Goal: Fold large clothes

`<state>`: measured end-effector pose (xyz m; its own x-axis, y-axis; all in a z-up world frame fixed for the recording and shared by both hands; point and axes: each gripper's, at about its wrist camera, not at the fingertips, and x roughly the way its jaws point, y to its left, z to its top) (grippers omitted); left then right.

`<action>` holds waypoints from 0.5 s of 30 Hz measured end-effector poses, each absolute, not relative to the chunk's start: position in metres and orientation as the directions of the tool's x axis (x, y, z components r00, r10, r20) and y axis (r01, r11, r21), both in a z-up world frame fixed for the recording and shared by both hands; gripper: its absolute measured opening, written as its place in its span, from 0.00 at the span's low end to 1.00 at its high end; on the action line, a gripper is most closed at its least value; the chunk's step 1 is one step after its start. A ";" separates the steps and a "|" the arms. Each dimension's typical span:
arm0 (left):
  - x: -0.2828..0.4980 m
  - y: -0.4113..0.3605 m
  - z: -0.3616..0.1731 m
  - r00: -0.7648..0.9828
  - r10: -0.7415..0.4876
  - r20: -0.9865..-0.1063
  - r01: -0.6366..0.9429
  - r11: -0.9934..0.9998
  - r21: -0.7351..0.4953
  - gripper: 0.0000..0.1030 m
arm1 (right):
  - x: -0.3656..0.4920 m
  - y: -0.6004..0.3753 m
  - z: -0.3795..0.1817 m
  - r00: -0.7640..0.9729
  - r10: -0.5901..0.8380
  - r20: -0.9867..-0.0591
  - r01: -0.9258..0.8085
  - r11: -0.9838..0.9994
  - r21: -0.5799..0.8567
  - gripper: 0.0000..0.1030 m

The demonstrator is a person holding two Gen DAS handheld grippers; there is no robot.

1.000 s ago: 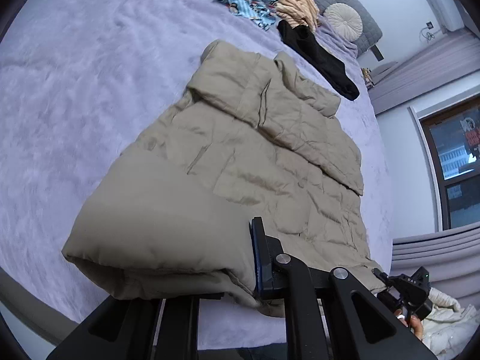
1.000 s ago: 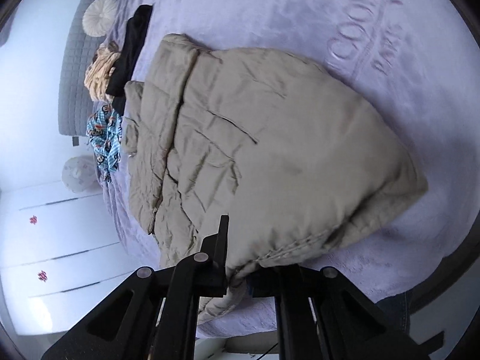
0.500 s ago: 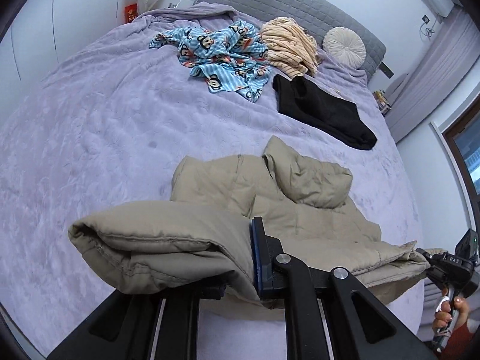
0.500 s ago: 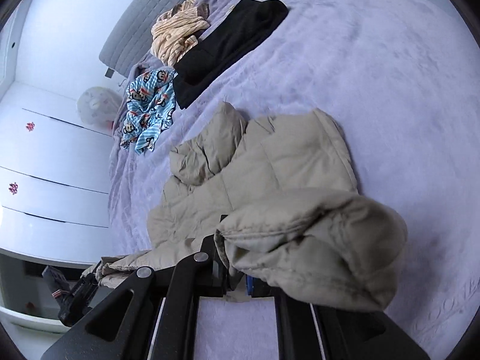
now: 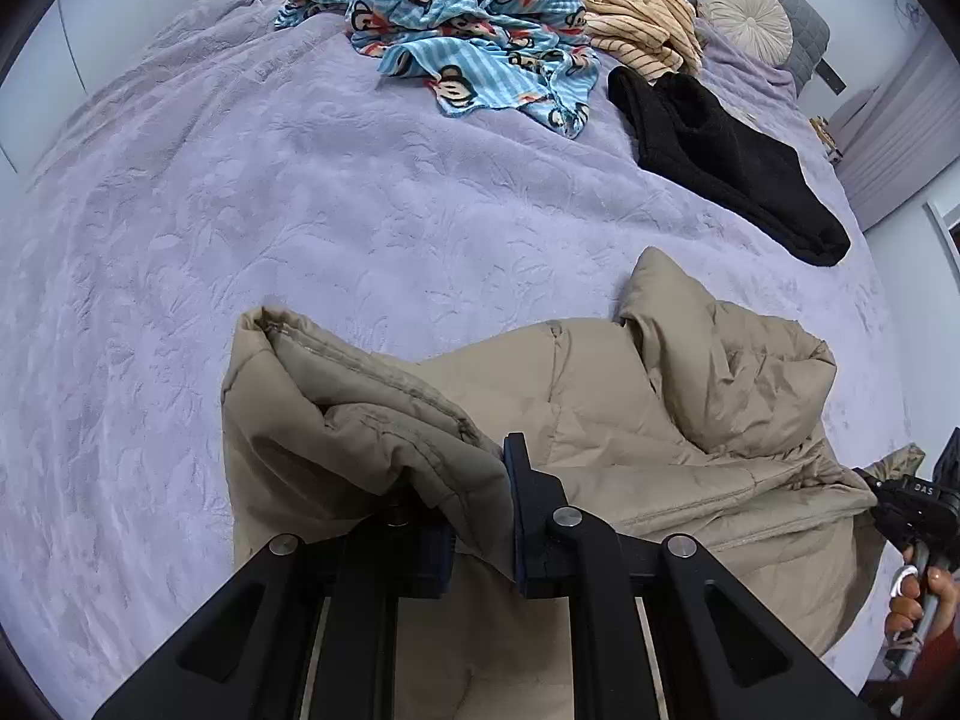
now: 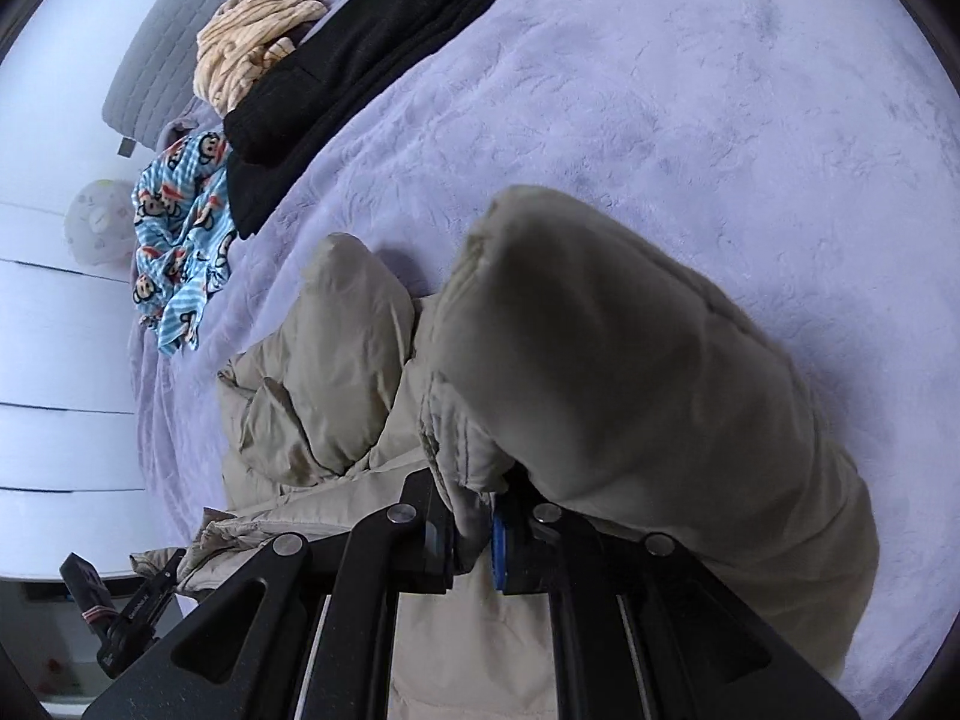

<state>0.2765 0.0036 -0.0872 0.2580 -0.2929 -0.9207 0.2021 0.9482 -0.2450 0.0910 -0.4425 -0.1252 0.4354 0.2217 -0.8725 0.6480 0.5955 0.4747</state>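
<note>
A beige padded jacket (image 5: 690, 432) lies on the lilac bed cover (image 5: 240, 210), its lower part doubled over toward the collar end. My left gripper (image 5: 480, 534) is shut on one corner of the jacket's hem, which bunches over the fingers. My right gripper (image 6: 471, 534) is shut on the other hem corner of the jacket (image 6: 630, 372), which drapes over it in a thick roll. The right gripper also shows at the right edge of the left wrist view (image 5: 888, 495), the left one at the lower left of the right wrist view (image 6: 174, 570).
At the far side of the bed lie a blue monkey-print garment (image 5: 474, 42), a striped peach garment (image 5: 636, 18), a black garment (image 5: 720, 150) and a round cushion (image 5: 744, 18). A grey headboard (image 6: 150, 54) stands behind them. White cupboards (image 6: 54, 360) stand beside the bed.
Both grippers have carried the jacket's hem up and forward over the jacket toward its collar, then lowered it. The jacket went from flat to folded over on itself.
</note>
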 end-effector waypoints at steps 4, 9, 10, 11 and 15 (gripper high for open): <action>0.268 0.017 -0.054 0.390 -0.276 -0.878 0.211 0.955 -0.206 0.75 | 0.099 -0.445 -0.122 0.420 0.225 -0.879 0.644 0.608 0.463 0.14; 0.275 0.029 -0.039 0.463 -0.256 -0.849 0.203 0.963 -0.179 0.88 | 0.109 -0.428 -0.091 0.399 0.150 -0.905 0.530 0.767 0.361 0.35; 0.277 0.027 -0.046 0.439 -0.259 -0.860 0.215 0.960 -0.180 0.87 | 0.109 -0.423 -0.084 0.397 0.134 -0.908 0.510 0.791 0.339 0.35; 0.277 0.023 -0.058 0.405 -0.268 -0.874 0.241 0.954 -0.181 0.77 | 0.108 -0.417 -0.079 0.399 0.123 -0.909 0.489 0.810 0.324 0.35; 0.268 0.002 -0.104 0.352 -0.186 -0.917 0.277 0.957 -0.087 0.65 | 0.096 -0.384 -0.088 0.380 0.209 -0.901 0.363 0.862 0.353 0.34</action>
